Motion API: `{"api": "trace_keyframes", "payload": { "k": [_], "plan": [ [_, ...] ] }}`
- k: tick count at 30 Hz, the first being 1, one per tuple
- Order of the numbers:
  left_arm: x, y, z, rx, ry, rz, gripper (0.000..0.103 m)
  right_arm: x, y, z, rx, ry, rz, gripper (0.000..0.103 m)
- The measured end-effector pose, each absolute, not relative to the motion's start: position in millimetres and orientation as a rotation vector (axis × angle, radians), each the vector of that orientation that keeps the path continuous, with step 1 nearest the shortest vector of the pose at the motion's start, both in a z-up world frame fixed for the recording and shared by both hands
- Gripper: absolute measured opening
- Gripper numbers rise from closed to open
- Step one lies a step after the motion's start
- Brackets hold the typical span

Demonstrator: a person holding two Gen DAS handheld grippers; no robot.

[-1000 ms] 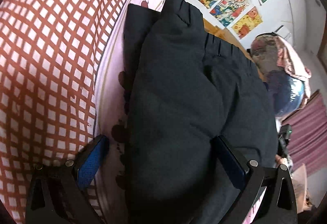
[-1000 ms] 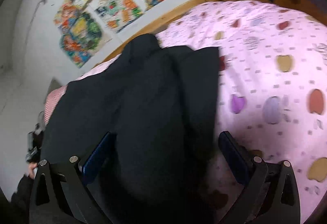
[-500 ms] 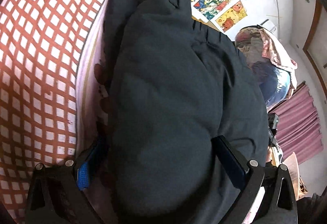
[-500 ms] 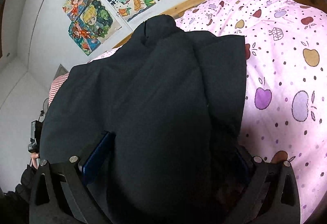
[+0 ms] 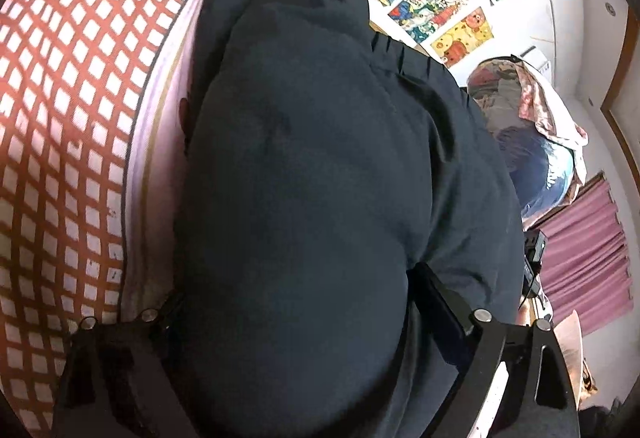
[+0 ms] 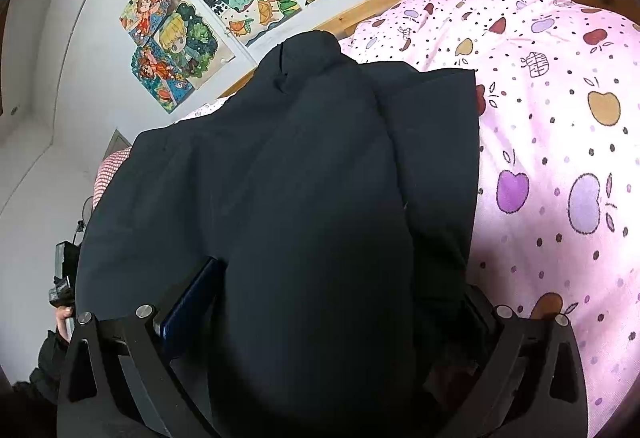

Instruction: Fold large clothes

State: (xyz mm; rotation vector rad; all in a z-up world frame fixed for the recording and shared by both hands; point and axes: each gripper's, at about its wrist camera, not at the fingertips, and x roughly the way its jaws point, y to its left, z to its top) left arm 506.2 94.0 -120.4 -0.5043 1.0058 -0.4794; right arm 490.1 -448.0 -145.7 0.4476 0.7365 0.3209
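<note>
Occlusions and cut-offs, both wrist views
The dark garment [image 5: 320,198] bulges between each gripper's fingers and runs off the lower edge of both views, so its near hem is unseen; in the left wrist view it covers the left gripper [image 5: 296,318] at the tips, only the right finger [image 5: 440,302] showing in part; in the right wrist view the right gripper [image 6: 320,302] has its right-hand finger buried in shadow and cloth; whether either pair of jaws pinches fabric cannot be told; the pink bedsheet [image 6: 560,118] is hidden beneath the garment and cropped at the right edge
</note>
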Motion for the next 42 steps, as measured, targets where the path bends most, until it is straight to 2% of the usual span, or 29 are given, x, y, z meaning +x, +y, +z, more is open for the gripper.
{"api": "trace_keyframes", "payload": {
  "k": [4, 7, 9, 12, 14, 15, 17, 20, 28, 33, 38, 42],
  "plan": [
    [503.2, 98.4, -119.0, -0.532, 0.995, -0.465, 0.083, 491.8, -447.3, -147.4, 0.448, 0.757, 0.316, 0.102],
    [500.5, 102.5, -116.1, -0.576, 0.983, -0.452, 0.073, 495.0, -447.4, -147.1, 0.472, 0.790, 0.314, 0.102],
    [497.9, 104.8, -112.4, -0.605, 0.977, -0.438, 0.062, 494.8, -444.5, -144.3, 0.478, 0.809, 0.294, 0.101],
    [494.0, 102.2, -101.8, -0.611, 0.969, -0.413, 0.049, 492.2, -436.4, -137.3, 0.485, 0.837, 0.273, 0.082],
    [490.4, 97.9, -92.6, -0.609, 0.963, -0.394, 0.042, 488.1, -432.6, -131.3, 0.491, 0.837, 0.260, 0.061],
    [488.1, 96.9, -89.6, -0.608, 0.959, -0.390, 0.039, 485.7, -431.6, -128.8, 0.496, 0.836, 0.252, 0.055],
    [483.6, 92.5, -81.4, -0.607, 0.950, -0.381, 0.034, 479.5, -429.9, -120.8, 0.514, 0.830, 0.245, 0.034],
    [477.3, 89.5, -69.2, -0.634, 0.942, -0.384, 0.029, 467.4, -424.3, -99.1, 0.521, 0.802, 0.249, 0.024],
    [438.5, 89.6, -23.5, -0.614, 0.920, -0.391, 0.027, 425.9, -388.7, -17.6, 0.378, 0.704, 0.271, 0.021],
    [403.3, 101.8, -4.4, -0.628, 0.910, -0.399, 0.027, 396.3, -390.9, 12.3, 0.366, 0.670, 0.300, 0.021],
    [358.5, 119.3, 8.1, -0.615, 0.902, -0.385, 0.027, 363.2, -389.0, 10.6, 0.367, 0.665, 0.333, 0.021],
    [337.6, 125.8, 10.9, -0.608, 0.907, -0.357, 0.027, 348.9, -384.3, -12.6, 0.372, 0.682, 0.332, 0.021]
  ]
}}
